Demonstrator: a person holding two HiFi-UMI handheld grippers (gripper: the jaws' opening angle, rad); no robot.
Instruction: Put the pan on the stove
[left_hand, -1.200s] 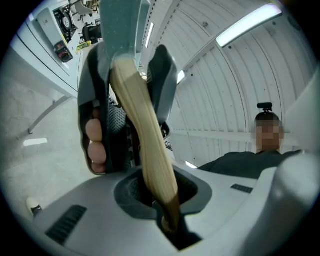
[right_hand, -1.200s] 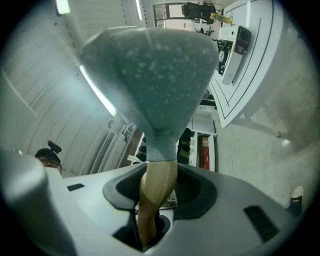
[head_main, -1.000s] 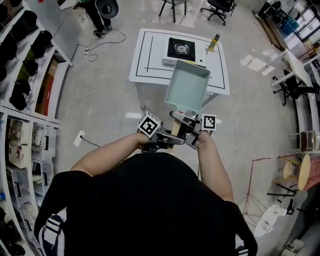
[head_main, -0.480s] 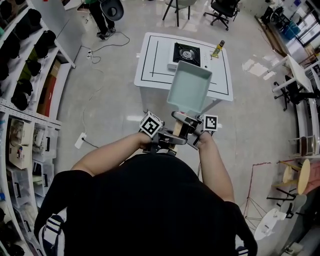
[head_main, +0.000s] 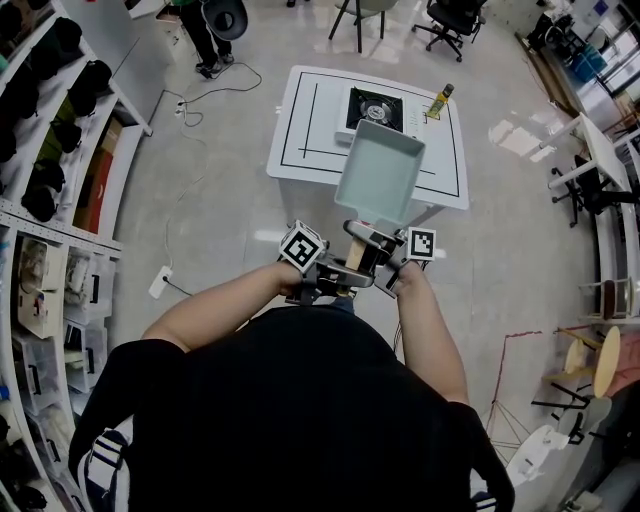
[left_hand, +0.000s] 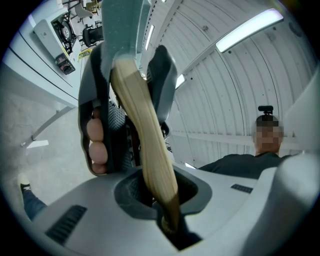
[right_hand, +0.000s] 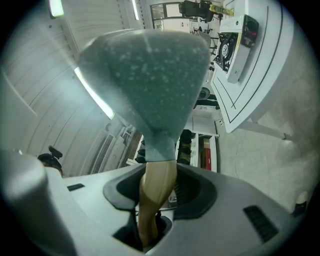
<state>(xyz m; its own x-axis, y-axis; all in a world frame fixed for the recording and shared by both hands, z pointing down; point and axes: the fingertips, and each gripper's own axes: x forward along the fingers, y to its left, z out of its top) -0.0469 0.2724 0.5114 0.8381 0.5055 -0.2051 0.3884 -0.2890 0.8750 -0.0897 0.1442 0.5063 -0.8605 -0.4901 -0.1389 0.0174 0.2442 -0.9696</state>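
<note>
A pale green rectangular pan (head_main: 380, 172) with a wooden handle (head_main: 353, 254) hangs in the air in front of me, over the floor short of the white table (head_main: 300, 130). The left gripper (head_main: 335, 285) and the right gripper (head_main: 372, 262) are both shut on that handle, close together. In the left gripper view the wooden handle (left_hand: 147, 150) runs between the jaws up to the pan (left_hand: 122, 25). The right gripper view shows the handle (right_hand: 155, 192) clamped and the pan's speckled underside (right_hand: 150, 70). A black gas stove (head_main: 376, 108) sits at the table's far side, also seen as the stove (right_hand: 235, 45).
A yellow-labelled bottle (head_main: 441, 101) stands right of the stove. Shelves (head_main: 50, 200) line the left wall. A power strip (head_main: 160, 280) and cable lie on the floor at left. Office chairs (head_main: 450, 15) and tables stand at the far right. Another person (head_main: 195, 30) stands at the back.
The table and stove have shifted slightly in the head view as I step toward them. The pan stays held out in front by both grippers.
</note>
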